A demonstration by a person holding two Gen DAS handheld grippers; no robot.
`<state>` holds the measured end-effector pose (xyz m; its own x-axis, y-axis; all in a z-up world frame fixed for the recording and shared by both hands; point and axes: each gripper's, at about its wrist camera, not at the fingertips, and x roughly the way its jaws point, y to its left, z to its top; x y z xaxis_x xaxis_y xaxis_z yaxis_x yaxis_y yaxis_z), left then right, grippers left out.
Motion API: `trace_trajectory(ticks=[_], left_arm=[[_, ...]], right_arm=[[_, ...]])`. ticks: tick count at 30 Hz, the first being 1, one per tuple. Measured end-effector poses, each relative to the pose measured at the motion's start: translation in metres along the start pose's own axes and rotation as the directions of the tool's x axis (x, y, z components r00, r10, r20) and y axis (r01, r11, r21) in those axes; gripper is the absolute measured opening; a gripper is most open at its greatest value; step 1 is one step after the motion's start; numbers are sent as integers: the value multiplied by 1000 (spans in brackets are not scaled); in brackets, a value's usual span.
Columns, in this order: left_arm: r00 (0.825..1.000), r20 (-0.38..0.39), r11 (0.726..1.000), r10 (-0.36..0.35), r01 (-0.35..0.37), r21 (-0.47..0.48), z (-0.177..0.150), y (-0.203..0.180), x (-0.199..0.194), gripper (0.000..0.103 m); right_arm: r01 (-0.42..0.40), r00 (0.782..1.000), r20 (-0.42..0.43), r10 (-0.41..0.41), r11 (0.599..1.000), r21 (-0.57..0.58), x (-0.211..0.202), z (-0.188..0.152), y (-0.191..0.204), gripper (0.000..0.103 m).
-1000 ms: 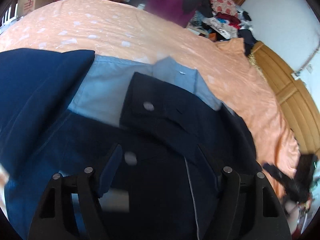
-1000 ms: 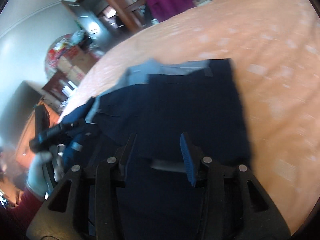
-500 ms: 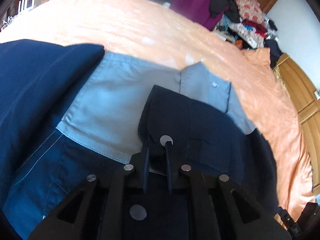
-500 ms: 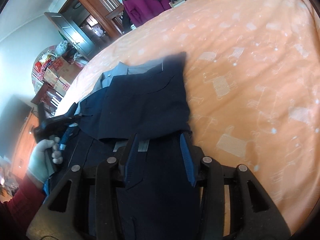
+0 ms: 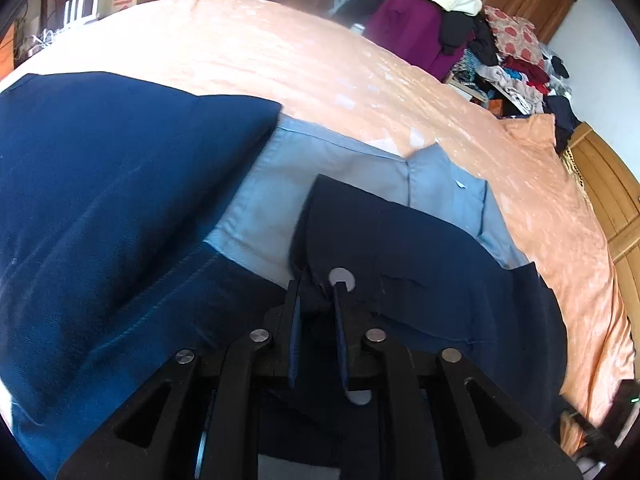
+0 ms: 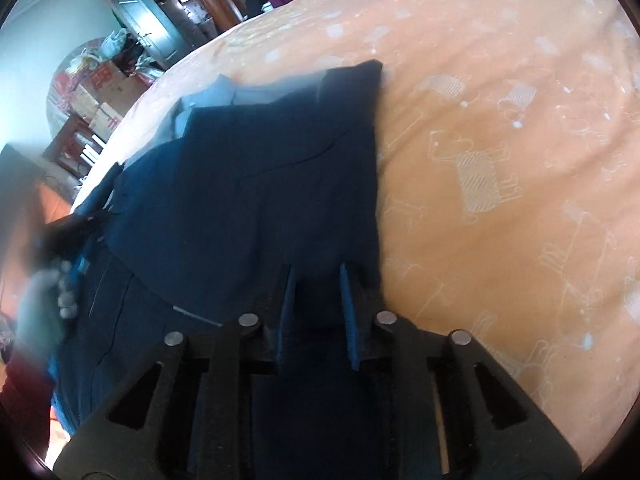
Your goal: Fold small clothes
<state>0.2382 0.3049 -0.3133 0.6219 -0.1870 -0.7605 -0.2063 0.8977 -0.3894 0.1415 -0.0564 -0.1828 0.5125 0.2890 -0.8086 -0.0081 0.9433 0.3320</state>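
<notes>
A navy garment (image 5: 432,264) with a light blue collar panel (image 5: 280,196) lies spread on the orange bed. Its brighter blue part (image 5: 104,200) fills the left of the left wrist view. My left gripper (image 5: 318,300) is shut on a bunch of navy cloth beside a silver button (image 5: 341,278). In the right wrist view the same garment (image 6: 256,184) lies folded over itself. My right gripper (image 6: 317,292) is shut on the garment's near right edge. The left gripper (image 6: 66,228) and a gloved hand (image 6: 40,308) show blurred at the far left.
The orange patterned bedsheet (image 6: 500,152) stretches away to the right and back. Piled clothes (image 5: 460,40) and wooden wardrobes (image 5: 608,200) stand beyond the bed. Cardboard boxes (image 6: 100,88) sit by the far wall.
My left gripper shut on the navy cloth by the button and has stayed there. My right gripper has narrowed from open to shut on the garment's right edge.
</notes>
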Motion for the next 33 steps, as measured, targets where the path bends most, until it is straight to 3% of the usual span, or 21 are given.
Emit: trace_trajectory(ticks=[4, 5, 6, 9, 10, 11, 12, 21, 24, 26, 29, 31, 33], left_arm=[[999, 26, 1000, 28, -28, -15, 3, 12, -16, 13], [1000, 11, 999, -3, 3, -42, 3, 20, -17, 10], [996, -25, 993, -87, 84, -78, 2, 23, -17, 11], [984, -17, 981, -179, 177, -85, -3, 14, -30, 24], [979, -22, 975, -201, 198, -100, -5, 13, -32, 37], [975, -33, 970, -221, 216, -112, -9, 11, -33, 43], [972, -46, 968, -230, 224, -111, -13, 9, -32, 44], [984, -80, 980, -161, 150, -133, -9, 4, 6, 44], [991, -50, 983, -125, 117, -142, -3, 5, 11, 36], [994, -34, 987, -100, 95, -133, -1, 4, 15, 8], [994, 25, 985, -102, 105, -137, -1, 8, 2, 4], [994, 94, 988, -62, 75, -137, -4, 14, -19, 4], [995, 68, 982, -67, 78, -169, -9, 29, -15, 4]], right_arm=[[-10, 997, 79, 14, 999, -49, -25, 17, 22, 24], [-26, 994, 100, 33, 998, -63, -26, 23, 30, 24], [-43, 992, 112, 51, 996, -77, -24, 29, 38, 24], [-95, 989, 105, 104, 991, -91, -9, 41, 58, 25], [-113, 987, 103, 122, 990, -90, -5, 42, 63, 25], [-122, 986, 99, 131, 988, -91, -2, 39, 68, 29], [-127, 986, 94, 136, 987, -95, 2, 36, 72, 30], [-138, 989, 45, 141, 989, -59, 13, 15, 72, 31], [-140, 989, 42, 143, 988, -63, 15, 15, 71, 31], [-137, 989, 40, 140, 989, -62, 19, 15, 69, 31], [-131, 991, 25, 132, 991, -25, 27, 12, 59, 31], [-132, 991, 11, 132, 991, -11, 31, 10, 53, 28], [-124, 992, 1, 124, 992, -23, 33, 11, 56, 29]])
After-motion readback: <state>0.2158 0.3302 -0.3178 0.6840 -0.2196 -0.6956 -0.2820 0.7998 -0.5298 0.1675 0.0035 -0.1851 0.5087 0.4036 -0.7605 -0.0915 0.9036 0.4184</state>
